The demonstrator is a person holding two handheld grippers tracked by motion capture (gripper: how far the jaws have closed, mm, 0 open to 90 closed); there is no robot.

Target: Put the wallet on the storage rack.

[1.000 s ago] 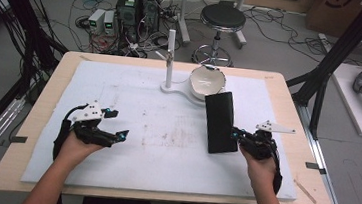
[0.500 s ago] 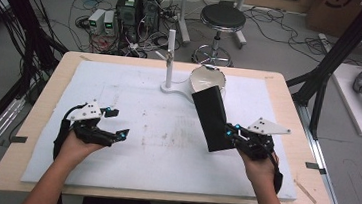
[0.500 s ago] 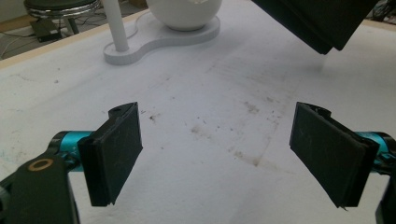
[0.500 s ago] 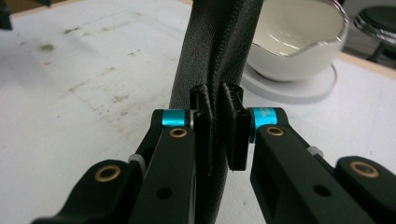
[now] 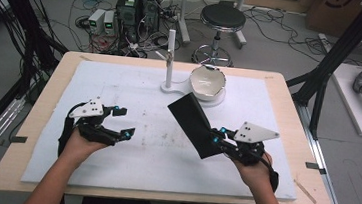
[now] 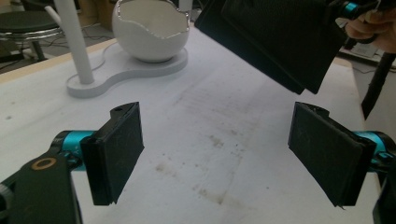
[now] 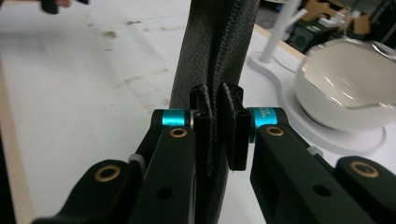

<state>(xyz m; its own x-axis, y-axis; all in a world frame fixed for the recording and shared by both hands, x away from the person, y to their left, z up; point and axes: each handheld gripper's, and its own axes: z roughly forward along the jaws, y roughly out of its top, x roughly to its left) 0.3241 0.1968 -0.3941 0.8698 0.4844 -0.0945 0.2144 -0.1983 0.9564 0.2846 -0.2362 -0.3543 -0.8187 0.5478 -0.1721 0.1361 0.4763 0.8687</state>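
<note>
A flat black leather case (image 5: 193,123) hangs tilted above the white mat, held by its near end. My right gripper (image 5: 217,137) is shut on it; in the right gripper view the case's stitched edge (image 7: 219,51) stands pinched between the two pads (image 7: 233,130). The case (image 6: 275,37) also appears at the top of the left gripper view, lifted off the mat. My left gripper (image 5: 123,121) rests at the left of the mat, open, its pads (image 6: 116,149) wide apart with nothing between them.
A white bowl-shaped holder (image 5: 207,82) sits on a white base with an upright post (image 5: 170,56) at the back middle of the mat. The white mat (image 5: 155,144) covers the wooden table (image 5: 290,97). A stool and cables lie beyond the far edge.
The right gripper has lifted the black case off the mat and swung it left, tilting it. The left gripper has stayed put, open.
</note>
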